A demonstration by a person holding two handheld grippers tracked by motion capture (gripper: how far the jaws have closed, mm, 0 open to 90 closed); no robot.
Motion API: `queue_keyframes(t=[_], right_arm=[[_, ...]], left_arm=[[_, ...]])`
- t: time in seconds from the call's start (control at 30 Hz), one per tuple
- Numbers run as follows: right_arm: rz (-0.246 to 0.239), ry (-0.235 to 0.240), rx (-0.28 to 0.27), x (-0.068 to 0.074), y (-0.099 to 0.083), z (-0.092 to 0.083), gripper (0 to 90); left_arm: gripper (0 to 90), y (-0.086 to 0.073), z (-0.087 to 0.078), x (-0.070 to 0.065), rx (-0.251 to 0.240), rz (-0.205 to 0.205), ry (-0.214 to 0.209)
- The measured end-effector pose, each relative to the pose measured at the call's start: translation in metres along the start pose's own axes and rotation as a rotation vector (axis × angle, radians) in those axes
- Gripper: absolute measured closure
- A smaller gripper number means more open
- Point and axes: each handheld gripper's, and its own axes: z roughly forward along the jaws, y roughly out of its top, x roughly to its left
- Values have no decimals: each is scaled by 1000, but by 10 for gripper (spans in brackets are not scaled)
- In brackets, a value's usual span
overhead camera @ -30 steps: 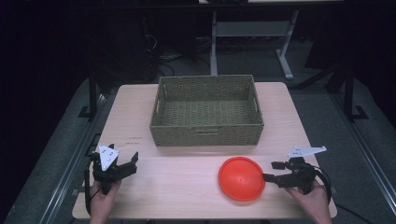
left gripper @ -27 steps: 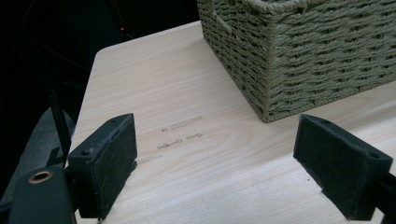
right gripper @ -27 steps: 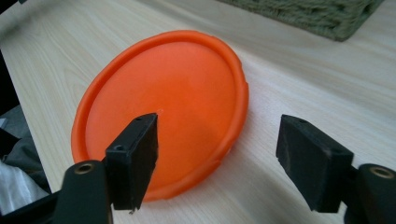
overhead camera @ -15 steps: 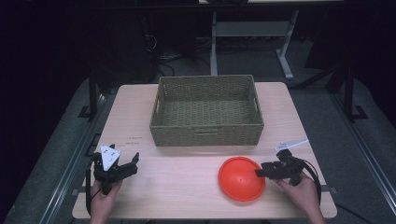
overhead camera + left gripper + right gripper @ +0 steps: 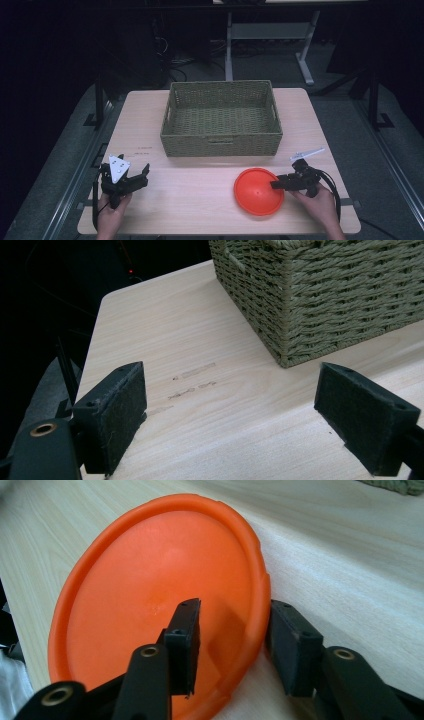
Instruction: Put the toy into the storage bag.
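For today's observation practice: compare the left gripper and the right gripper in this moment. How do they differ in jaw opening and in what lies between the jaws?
The left gripper has its jaws spread wide over bare table, with nothing between them. The right gripper has narrower jaws that have just been closing; they straddle the rim of the orange plate, one inside, one outside, with gaps visible. Both sit low at the table's near edge, each in a hand.

round plastic plate [image 5: 259, 191]: plain bright orange | rectangular woven wicker basket [image 5: 222, 120]: olive-green, ribbed weave pattern | wooden table [image 5: 200, 195]: pale light-wood grain | grippers' foam pads [image 5: 117, 412]: black
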Motion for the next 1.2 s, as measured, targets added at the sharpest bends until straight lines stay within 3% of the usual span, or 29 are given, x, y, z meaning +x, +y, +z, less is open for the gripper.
queue_keyframes(t=[0.37,0.43,0.53,0.73,0.9,1.07,1.2], right_arm=[[24,-7,-7,-3,0,0,707],[31,28,-49,-3,0,-7,772],[33,51,-68,-2,0,-11,791],[3,42,-79,8,5,-20,814],[-58,35,-84,29,22,-28,817],[-93,31,-99,41,35,-37,818],[-100,32,-113,43,41,-42,819]], left_arm=[[129,1,0,-1,-5,14,-2],[129,1,0,-1,-1,14,-1],[129,0,0,-1,1,13,-1],[129,-1,-1,1,-4,7,5],[129,-1,-1,1,0,0,8],[129,-1,-2,1,-6,-2,10],[129,-2,-2,2,-10,-10,7]])
